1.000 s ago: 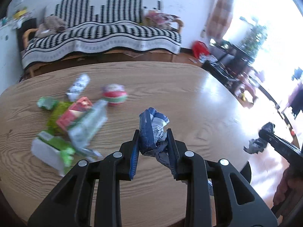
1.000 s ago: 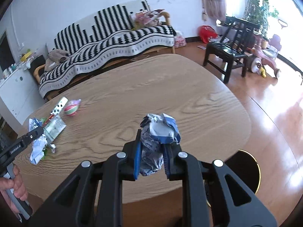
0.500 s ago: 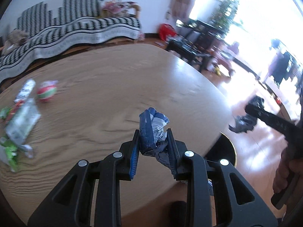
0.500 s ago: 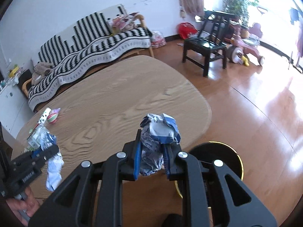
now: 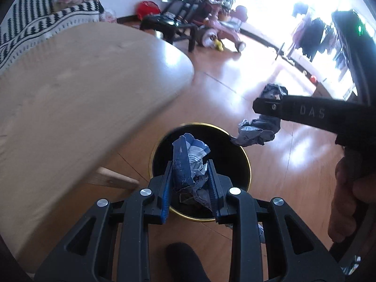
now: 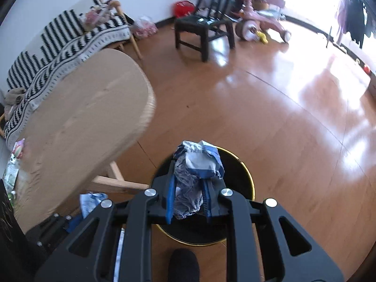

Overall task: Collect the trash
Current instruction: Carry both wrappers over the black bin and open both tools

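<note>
- While both grippers hang over the wood floor beside the table, each one is clenched on a crumpled piece of trash.
- The left gripper grips a blue-and-white crumpled wrapper between its blue-padded fingers; the wrapper sticks up past the fingertips.
- In the left wrist view this wrapper lies in line with the opening of the black bin, which stands on the floor just off the table's rounded end.
- The bin has a gold rim; its inside is dark and its contents cannot be made out.
- The right gripper clamps a second wad, a silver-and-blue foil wrapper, which bulges above the fingertips.
- In the right wrist view the foil wrapper is also in line with the bin, toward its far-left rim.
- In the left wrist view the right gripper enters from the right edge as a black bar, with the foil wrapper hanging beneath its tip, just beside the bin's far-right rim.
- A bare hand holds that gripper's handle at the right edge.
- A wooden table leg stands left of the bin.
- More litter lies on the far end of the table, blurred.
- A striped sofa, a dark chair and a pink tricycle stand farther off.
</note>
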The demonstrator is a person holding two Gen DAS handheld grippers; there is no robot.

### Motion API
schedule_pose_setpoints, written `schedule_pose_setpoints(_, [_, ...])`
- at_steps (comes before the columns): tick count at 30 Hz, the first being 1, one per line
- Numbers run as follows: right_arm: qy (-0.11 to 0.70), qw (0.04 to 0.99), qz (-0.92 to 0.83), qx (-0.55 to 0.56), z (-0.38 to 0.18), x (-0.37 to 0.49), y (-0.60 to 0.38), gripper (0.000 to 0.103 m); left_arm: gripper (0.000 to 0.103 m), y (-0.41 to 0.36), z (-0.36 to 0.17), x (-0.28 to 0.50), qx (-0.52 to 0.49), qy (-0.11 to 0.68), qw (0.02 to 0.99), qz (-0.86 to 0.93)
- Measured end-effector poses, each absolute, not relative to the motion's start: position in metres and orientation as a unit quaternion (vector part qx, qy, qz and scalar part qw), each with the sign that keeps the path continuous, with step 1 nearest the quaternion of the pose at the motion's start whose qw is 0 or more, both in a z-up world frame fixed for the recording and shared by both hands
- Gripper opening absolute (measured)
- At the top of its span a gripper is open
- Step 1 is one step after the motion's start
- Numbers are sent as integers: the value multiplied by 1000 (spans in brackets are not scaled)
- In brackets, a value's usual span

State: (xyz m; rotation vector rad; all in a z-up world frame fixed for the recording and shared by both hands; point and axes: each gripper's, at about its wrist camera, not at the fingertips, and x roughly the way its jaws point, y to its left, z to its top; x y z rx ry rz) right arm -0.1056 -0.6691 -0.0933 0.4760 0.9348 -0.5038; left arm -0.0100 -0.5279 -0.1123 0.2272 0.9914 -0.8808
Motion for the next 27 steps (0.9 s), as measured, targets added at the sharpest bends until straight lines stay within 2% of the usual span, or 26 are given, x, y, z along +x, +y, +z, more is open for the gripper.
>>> schedule_pose_setpoints(8, [472, 813, -242, 241, -129, -107, -686, 20, 27, -560, -138, -11, 118, 475, 771, -408])
schedule_pose_setpoints(18, [473, 808, -242, 255, -133, -106, -696, 20, 28, -573, -148, -2, 118, 482, 765, -410])
schedule_pose_setpoints(20, [473, 807, -246, 254, -132, -106, -697, 21, 33, -575, -147, -4, 120, 479, 765, -413])
schedule_pose_setpoints(21, [473, 807, -248, 254, -132, -106, -697, 22, 40, -574, -145, -5, 121, 477, 766, -413])
schedule_pose_setpoints(22, [472, 806, -249, 255, -131, -106, -696, 26, 45, -572, -144, -6, 121, 475, 766, -415])
schedule_pose_setpoints(24, [470, 807, -250, 257, -131, -107, -695, 40, 60, -571, -141, -7, 119, 471, 767, -420])
schedule_pose_setpoints(25, [468, 808, -254, 251, -129, -108, -693, 55, 63, -571, -140, -8, 118, 469, 768, -420])
schedule_pose_setpoints(26, [466, 810, -257, 248, -128, -107, -694, 59, 67, -571, -138, -8, 117, 467, 768, -422])
schedule_pose_setpoints(27, [463, 811, -258, 245, -125, -107, -693, 59, 69, -570, -137, -8, 117, 466, 768, -424])
